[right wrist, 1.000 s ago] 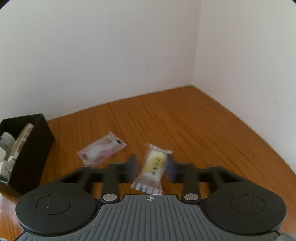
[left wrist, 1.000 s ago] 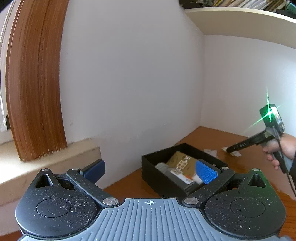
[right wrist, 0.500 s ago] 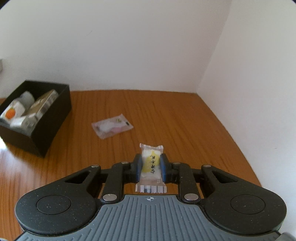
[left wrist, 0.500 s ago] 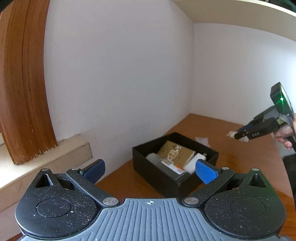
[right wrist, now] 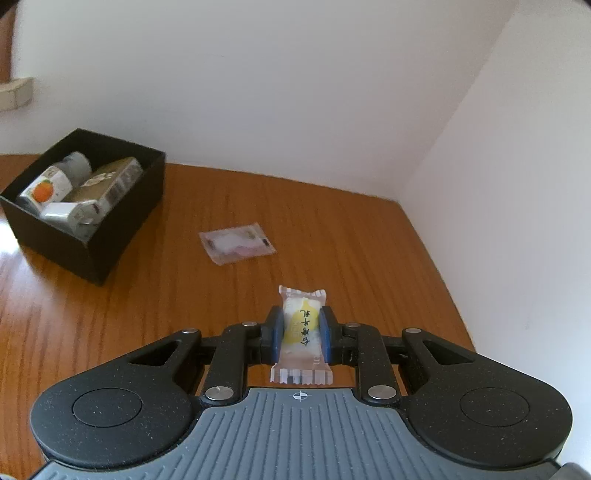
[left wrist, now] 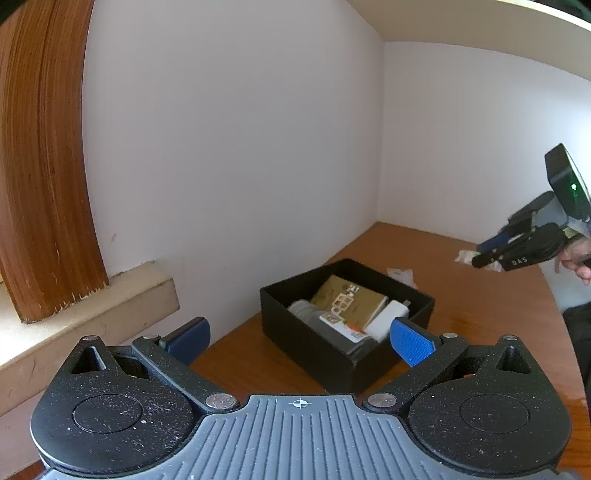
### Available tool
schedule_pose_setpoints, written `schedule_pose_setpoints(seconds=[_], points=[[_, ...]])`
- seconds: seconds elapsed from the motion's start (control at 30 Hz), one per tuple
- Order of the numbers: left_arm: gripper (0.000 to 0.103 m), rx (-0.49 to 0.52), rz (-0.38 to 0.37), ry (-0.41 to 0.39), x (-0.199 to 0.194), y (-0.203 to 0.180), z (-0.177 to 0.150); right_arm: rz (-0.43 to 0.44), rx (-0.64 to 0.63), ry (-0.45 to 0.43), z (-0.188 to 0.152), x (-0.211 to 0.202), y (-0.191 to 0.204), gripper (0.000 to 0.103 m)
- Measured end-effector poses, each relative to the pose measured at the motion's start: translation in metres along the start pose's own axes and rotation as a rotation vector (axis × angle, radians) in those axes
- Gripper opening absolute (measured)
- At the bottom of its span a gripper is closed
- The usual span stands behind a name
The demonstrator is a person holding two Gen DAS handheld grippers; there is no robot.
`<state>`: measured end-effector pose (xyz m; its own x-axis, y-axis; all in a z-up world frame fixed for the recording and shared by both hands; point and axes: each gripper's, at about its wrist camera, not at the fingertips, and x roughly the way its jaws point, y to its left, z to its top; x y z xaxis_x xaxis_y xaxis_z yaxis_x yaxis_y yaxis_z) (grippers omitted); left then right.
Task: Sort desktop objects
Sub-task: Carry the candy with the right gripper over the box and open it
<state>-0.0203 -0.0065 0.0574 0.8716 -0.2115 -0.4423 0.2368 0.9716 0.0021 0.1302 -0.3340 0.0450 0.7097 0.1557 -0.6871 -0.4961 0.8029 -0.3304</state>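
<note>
Candy packet: yellow-white wrapped sweet, pinched btwn right gripper jaws, off the table.
Around: clear sachet flat on table ahead; black box w/ cartons further left.
Left gripper: jaws spread wide, empty, facing box.

You face a corner of plain white walls, meeting at 1 o'clock in the left wrist view. A wooden surface with orange-brown grain fills the corner. At 9 o'clock stands a brown wooden panel on a pale ledge; a cream shelf overhangs at 1 o'clock.
</note>
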Motion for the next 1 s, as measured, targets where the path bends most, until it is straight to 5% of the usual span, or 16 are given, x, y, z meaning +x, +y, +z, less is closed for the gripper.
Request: schedule_pose_setpoints(seconds=[1.0], points=[[0.103, 0.006, 0.015, 0.027, 0.004, 0.002, -0.004, 0.073, -0.190, -0.079, 0.066, -0.004, 0.080, 0.022]])
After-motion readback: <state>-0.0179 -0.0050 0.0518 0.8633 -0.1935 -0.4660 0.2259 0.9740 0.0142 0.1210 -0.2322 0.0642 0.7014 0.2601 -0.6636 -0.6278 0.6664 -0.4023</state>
